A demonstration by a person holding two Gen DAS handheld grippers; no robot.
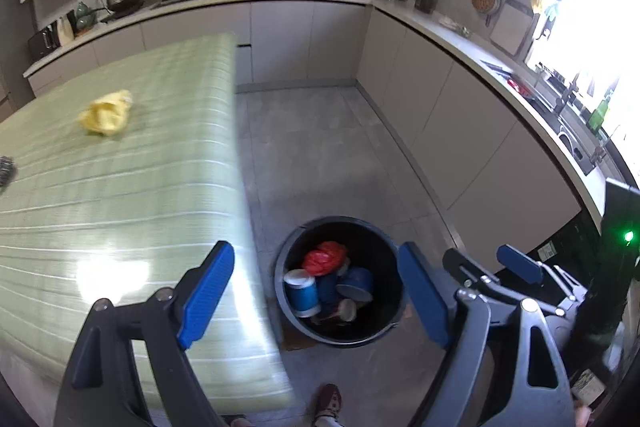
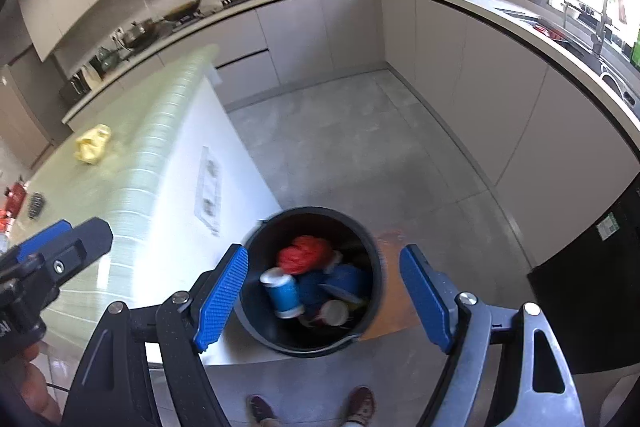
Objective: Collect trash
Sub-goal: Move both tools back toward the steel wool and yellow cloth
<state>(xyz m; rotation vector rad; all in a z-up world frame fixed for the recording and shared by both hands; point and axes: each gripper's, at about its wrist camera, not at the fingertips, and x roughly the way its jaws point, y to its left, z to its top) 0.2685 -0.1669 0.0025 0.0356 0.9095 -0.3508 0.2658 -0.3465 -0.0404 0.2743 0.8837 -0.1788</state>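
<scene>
Tongs on both sides, left tongs [image 1: 316,293] and right tongs [image 2: 324,297], hang spread and empty above the round black trash bucket [image 2: 256,323]. Crumpled yellow wrapper [image 1: 106,113] lies on the green striped tabletop [image 1: 120,187].

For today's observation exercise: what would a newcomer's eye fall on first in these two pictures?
First the black bin on the grey floor beside the table, holding a red crumpled bag and blue-and-white cups. Next the yellow crumpled wrapper alone on the green striped tablecloth. Both blue-padded tongs hang open and empty above them.

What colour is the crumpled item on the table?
Yellow; the crumpled item shows best in the left wrist view.
</scene>
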